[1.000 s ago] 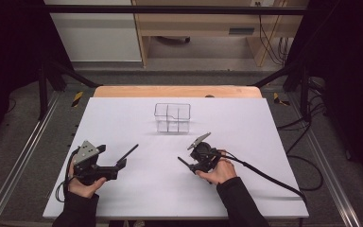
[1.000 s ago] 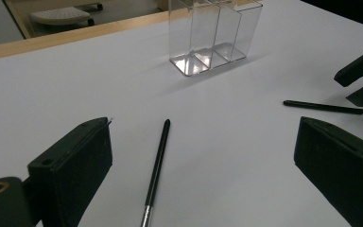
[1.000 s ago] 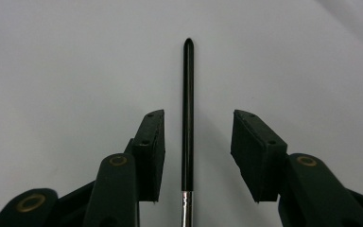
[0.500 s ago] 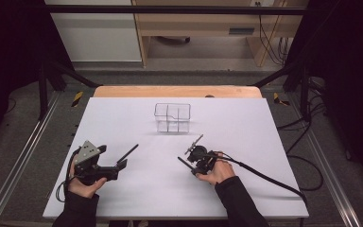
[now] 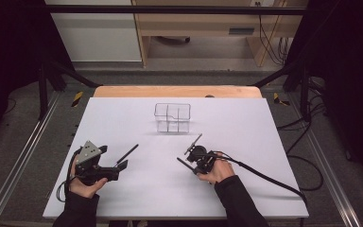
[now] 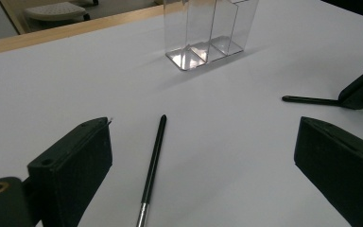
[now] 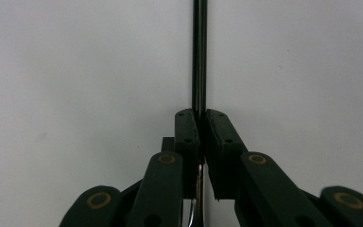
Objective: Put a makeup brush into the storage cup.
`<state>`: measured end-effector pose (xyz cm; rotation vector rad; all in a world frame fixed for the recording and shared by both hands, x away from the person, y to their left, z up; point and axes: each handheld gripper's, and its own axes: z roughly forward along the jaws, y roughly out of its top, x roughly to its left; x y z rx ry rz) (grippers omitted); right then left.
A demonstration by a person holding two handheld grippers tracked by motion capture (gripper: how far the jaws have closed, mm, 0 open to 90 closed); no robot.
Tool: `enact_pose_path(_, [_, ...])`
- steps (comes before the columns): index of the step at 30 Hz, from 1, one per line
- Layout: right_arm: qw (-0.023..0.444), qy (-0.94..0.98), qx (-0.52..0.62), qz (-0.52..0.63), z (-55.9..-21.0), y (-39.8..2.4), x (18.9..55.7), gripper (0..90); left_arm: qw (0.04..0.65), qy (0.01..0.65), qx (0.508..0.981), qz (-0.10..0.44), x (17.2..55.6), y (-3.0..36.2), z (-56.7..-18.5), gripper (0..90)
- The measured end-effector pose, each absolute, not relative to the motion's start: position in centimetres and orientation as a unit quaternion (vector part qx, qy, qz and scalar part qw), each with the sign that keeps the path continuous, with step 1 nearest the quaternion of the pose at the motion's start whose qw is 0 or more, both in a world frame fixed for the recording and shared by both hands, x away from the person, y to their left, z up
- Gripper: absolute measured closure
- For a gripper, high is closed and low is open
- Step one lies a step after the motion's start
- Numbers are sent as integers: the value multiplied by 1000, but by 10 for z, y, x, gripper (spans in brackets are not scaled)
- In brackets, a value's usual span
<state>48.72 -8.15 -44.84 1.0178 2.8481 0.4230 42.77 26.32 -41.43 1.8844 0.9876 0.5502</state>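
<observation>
In the right gripper view the right claw (image 7: 201,120) has just been closing and now stands pinched on a thin black pen (image 7: 199,52), whose shaft runs from between the two pads straight up to the top edge of the frame over the white surface (image 7: 75,71). In the high view that claw (image 5: 190,151) sits right of centre in the lower half of the frame, held in a hand (image 5: 217,171) whose dark sleeve enters from the bottom edge; its pen shows as a dark stick lying across the tip, one end toward the upper right and the other toward the lower left. The left claw (image 5: 125,158) sits at the lower left of the high view, and in the left gripper view (image 6: 203,156) its jaws stand wide apart, gripping nothing. Between them, on the surface and touching neither jaw, lies a second pen (image 6: 153,165), dark with a silvery end at the bottom edge of the frame and its tip pointing up the frame. Around both claws the surface is bare white, with open room to either side and toward the near edge. Farther up, near the centre of the high view, stands a clear divided holder (image 5: 172,117), upright, well apart from both claws. Beyond it runs the wooden edge (image 5: 177,91) of the surface.
</observation>
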Motion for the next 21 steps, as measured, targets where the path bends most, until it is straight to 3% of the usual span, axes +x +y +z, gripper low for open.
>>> enact_pose_path(21, [42, 926, 324, 190, -420, -95, 485, 844, 450, 384, 775, 221, 426, 256, -412, 42])
